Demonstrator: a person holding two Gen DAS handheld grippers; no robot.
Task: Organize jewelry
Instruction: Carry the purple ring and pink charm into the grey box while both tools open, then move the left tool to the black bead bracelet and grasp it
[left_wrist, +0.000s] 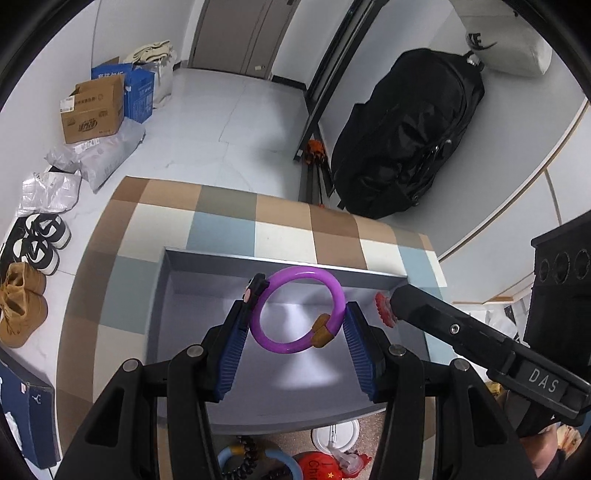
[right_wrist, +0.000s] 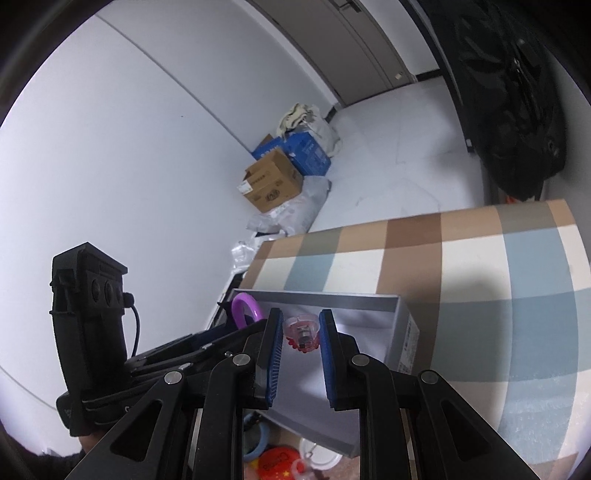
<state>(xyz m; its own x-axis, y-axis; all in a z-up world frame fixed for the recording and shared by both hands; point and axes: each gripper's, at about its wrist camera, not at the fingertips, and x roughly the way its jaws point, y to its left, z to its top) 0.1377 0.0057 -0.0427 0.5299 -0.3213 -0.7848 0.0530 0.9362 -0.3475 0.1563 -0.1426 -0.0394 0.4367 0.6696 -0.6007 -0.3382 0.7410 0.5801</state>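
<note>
Left gripper (left_wrist: 301, 314): blue ribbed pads (left_wrist: 232, 354) pressed against opposite sides of a purple bangle (left_wrist: 301, 308), which they pinch above the open grey box (left_wrist: 192, 280). The bangle carries a brown clasp-like piece (left_wrist: 322, 330) on its lower right and a small black-and-pink charm (left_wrist: 255, 288) at upper left.

Right gripper (right_wrist: 301, 332): blue pads (right_wrist: 274, 354) closed on a small red-and-clear trinket (right_wrist: 301, 332), held over the same box near its right wall; its exact kind cannot be told.

Grey box: shallow, open-topped, interior bare where visible, standing on a checked cloth (left_wrist: 229, 221) of brown, cream and pale blue squares.

Near edge, below the box: a light blue ring (left_wrist: 229, 456), a dark beaded strand (left_wrist: 247, 454), a white round item (left_wrist: 336, 434), a red item (left_wrist: 317, 467).

Beyond: cardboard boxes (left_wrist: 94, 110), shoes (left_wrist: 40, 236), black bag (left_wrist: 410, 133) on the floor.
</note>
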